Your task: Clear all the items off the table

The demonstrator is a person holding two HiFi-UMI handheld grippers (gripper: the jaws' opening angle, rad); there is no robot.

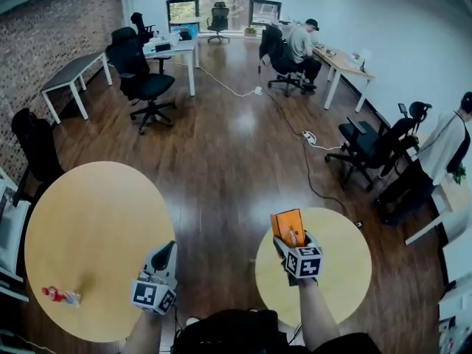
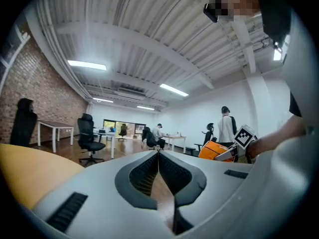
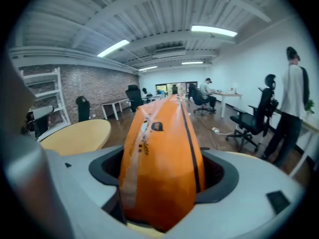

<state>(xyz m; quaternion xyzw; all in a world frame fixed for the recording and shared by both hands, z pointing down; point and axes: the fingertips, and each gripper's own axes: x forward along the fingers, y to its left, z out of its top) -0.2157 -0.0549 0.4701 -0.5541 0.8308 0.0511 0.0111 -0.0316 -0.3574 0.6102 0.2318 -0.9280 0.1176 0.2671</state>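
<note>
The orange packet (image 3: 160, 163) sits in my right gripper (image 1: 289, 242), whose jaws stand wide and clamp its two flanks, so it is held. Its long axis runs along the jaws. The far end points away from me and sticks out past the fingertips, and the near end is sunk deep in the throat of the tongs. A dark seam runs lengthwise down its right side and a small dark label sits near the top. In the head view the packet (image 1: 287, 226) shows over the left edge of the small round table (image 1: 346, 271).

My left gripper (image 1: 168, 249) is pressed fully together with nothing between its jaws. It is at the near right edge of the large round table (image 1: 96, 220). On that table, well to its left, lies a small red item (image 1: 59, 295), too small to identify.
</note>
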